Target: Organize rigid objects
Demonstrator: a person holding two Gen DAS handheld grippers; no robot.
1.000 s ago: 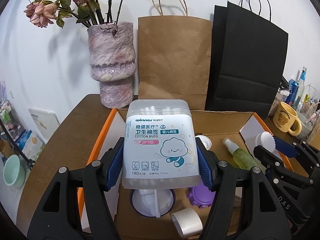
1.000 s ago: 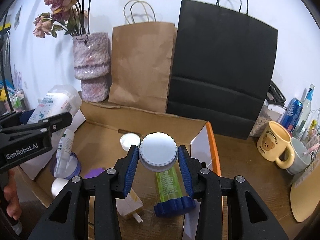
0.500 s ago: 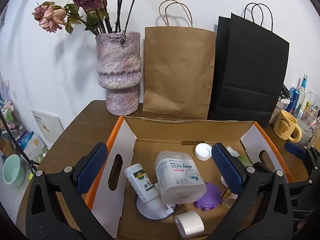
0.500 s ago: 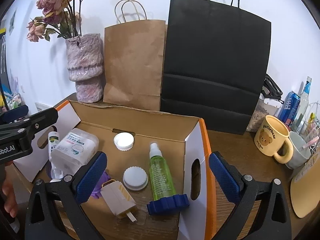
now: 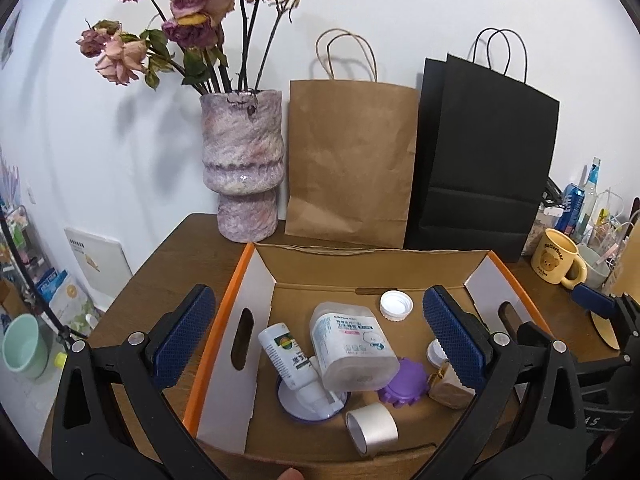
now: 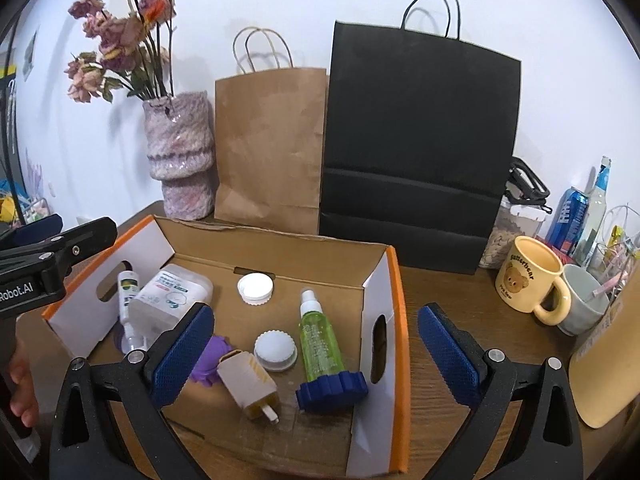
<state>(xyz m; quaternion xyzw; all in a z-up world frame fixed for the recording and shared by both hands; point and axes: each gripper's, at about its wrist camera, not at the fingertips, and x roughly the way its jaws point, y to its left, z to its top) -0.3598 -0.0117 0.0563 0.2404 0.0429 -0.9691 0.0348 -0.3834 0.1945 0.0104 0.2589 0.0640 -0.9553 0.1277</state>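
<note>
Above the open cardboard box (image 5: 372,268) on the desk (image 5: 168,272), the left tongs (image 5: 316,332) and right tongs (image 6: 316,352) both gape fully wide, gripping nothing; their jaws have just been opening. The cotton bud box (image 5: 352,348) lies on its side below the left tongs, nearer that hand, long axis running away from the camera, resting on a white tube (image 5: 286,356). The white cap (image 6: 276,350) sits flat under the right tongs. A purple piece (image 5: 402,384) is half covered
</note>
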